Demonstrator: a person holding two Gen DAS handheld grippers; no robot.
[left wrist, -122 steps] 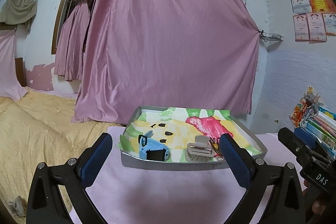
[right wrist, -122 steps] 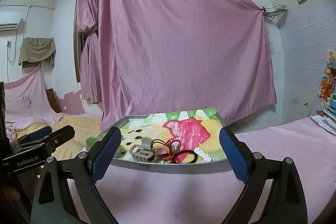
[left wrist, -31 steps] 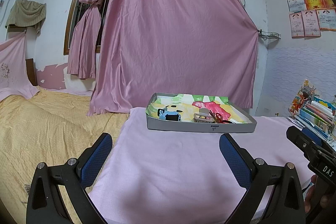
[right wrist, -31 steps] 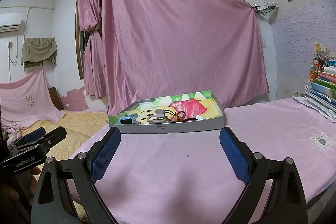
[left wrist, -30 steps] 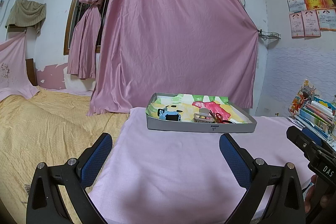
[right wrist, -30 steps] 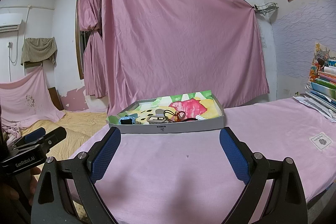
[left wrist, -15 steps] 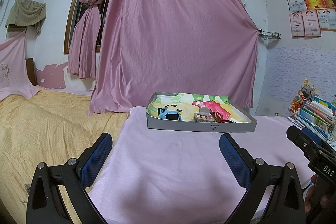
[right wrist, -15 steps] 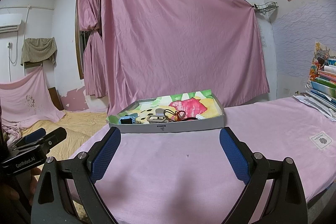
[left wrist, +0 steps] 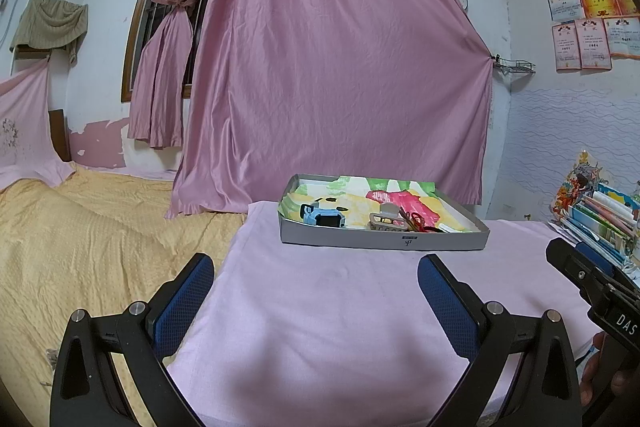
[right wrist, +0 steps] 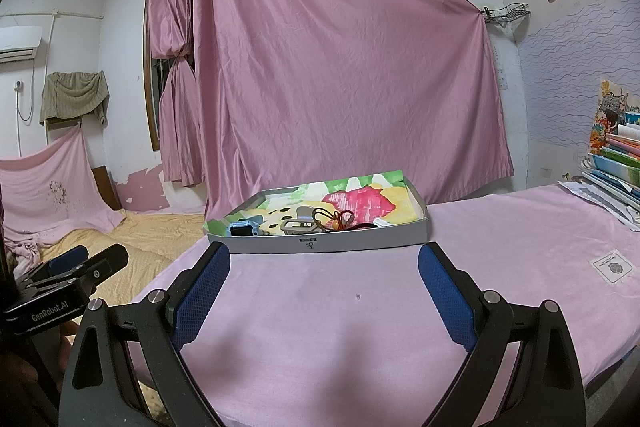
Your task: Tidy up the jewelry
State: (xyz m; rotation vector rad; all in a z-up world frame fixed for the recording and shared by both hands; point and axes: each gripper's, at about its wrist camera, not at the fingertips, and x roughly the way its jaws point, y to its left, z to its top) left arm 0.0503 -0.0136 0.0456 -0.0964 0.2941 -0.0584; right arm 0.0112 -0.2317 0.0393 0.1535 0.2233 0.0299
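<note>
From the left wrist view, the left hand-held gripper (left wrist: 314, 281) has its blue-padded fingers (left wrist: 448, 305) spread wide with nothing between them, hanging over the pink-sheeted surface (left wrist: 340, 307). Well ahead of it sits the shallow grey cardboard tray (left wrist: 380, 239) lined with a colourful painted paper, near the far edge of the surface in front of the big pink curtain (left wrist: 340, 67). Inside the tray you can spot a light blue smartwatch (left wrist: 323, 217) on the left, a beige plastic hair claw clip (left wrist: 385, 221) near the middle, and a tangle of red and dark cord bracelets (left wrist: 416, 221) just right of the clip, plus a small white piece (left wrist: 450, 227) further right that I can't make out. The other gripper's black tip pokes in at the right edge, and a yellow bedspread (left wrist: 100, 235) is off to the left. Over in the right wrist view, the right hand-held gripper (right wrist: 324, 281) is also wide apart and empty, sitting over the same pink surface and aimed at the tray, which is a bit closer here. Same jewelry lineup in it, all inside the tray, with a stack of colourful books (right wrist: 616, 155) at the far right.
</note>
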